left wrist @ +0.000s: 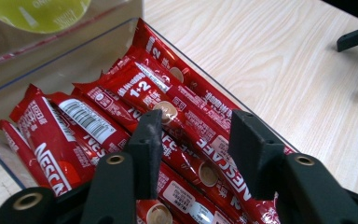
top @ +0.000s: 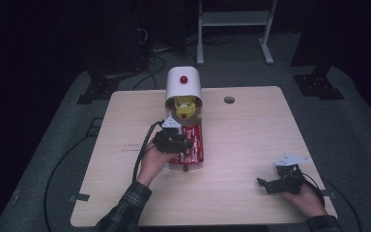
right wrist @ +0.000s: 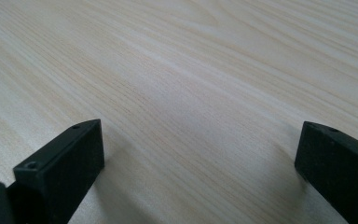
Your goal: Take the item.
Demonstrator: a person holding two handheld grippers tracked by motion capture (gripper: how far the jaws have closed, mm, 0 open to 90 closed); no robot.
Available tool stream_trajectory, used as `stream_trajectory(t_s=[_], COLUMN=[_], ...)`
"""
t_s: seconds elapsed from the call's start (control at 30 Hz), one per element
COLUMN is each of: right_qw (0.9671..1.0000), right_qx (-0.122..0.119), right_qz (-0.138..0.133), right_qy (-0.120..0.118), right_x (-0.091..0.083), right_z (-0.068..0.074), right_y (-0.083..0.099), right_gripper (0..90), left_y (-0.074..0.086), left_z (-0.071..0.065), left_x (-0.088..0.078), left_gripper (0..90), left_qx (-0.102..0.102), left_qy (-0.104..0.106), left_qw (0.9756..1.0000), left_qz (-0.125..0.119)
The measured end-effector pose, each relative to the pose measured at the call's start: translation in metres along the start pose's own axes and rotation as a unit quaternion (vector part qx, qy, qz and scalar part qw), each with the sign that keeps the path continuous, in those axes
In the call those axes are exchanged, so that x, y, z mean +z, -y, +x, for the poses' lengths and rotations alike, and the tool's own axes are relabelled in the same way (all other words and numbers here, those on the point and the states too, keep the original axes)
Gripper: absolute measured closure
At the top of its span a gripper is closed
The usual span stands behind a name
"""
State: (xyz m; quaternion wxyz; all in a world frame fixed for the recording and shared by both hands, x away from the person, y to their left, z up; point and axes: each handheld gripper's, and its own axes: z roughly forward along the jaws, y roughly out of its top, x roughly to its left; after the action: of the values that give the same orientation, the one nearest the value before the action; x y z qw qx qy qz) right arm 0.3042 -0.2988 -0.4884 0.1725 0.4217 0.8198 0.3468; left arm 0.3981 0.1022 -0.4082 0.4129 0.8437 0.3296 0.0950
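Coffee sticks in a clear tray, left gripper reaching in

Worktop (top: 251, 140): pale wood. Dispenser (top: 183, 84): white, at the far edge, yellow wheel inside. Clear tray (left wrist: 179, 46): in front of the dispenser, near the worktop's middle. Left gripper (left wrist: 193, 140): over the tray, jaws partly open either side of one stick, not pressing it. Right gripper (right wrist: 200, 163): low over bare worktop, near right corner, jaws wide apart. Red coffee sticks (left wrist: 135, 93): heaped in the tray.
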Motion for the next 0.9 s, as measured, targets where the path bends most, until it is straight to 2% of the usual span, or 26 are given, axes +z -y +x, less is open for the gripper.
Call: stream_trajectory(t_s=[0.23, 0.43, 0.6, 0.73, 0.77, 0.9], right_qw=[1.0000, 1.0000, 1.0000, 1.0000, 1.0000, 1.0000], right_qx=[0.000, 0.001, 0.001, -0.001, 0.000, -0.002], right_qz=[0.000, 0.001, 0.000, 0.001, 0.000, 0.000], right_qy=[0.000, 0.001, 0.000, -0.001, -0.001, -0.001], right_x=[-0.0003, -0.0007, -0.0010, -0.0010, -0.0011, -0.0014], right_z=[0.0002, 0.0005, 0.0013, 0.0014, 0.0016, 0.0018], right_y=[0.0002, 0.0005, 0.0010, 0.0010, 0.0011, 0.0014], right_gripper=[0.3, 0.3, 0.3, 0.3, 0.3, 0.3], left_y=[0.0010, 0.0001, 0.0001, 0.0001, 0.0000, -0.0010], left_z=[-0.0011, -0.0049, -0.0078, -0.0066, -0.0064, -0.0070], left_x=[0.0045, 0.0064, 0.0070, 0.0061, 0.0058, 0.0055], left_gripper=[59.8, 62.9, 71.4, 78.2, 83.3, 85.0], left_qx=[-0.001, -0.001, -0.007, -0.009, -0.010, -0.010], left_qy=[-0.002, -0.015, -0.023, -0.017, -0.014, -0.007], left_qw=[0.9999, 0.9994, 0.9990, 0.9991, 0.9992, 0.9992], left_qz=[0.016, 0.031, 0.038, 0.037, 0.036, 0.038])
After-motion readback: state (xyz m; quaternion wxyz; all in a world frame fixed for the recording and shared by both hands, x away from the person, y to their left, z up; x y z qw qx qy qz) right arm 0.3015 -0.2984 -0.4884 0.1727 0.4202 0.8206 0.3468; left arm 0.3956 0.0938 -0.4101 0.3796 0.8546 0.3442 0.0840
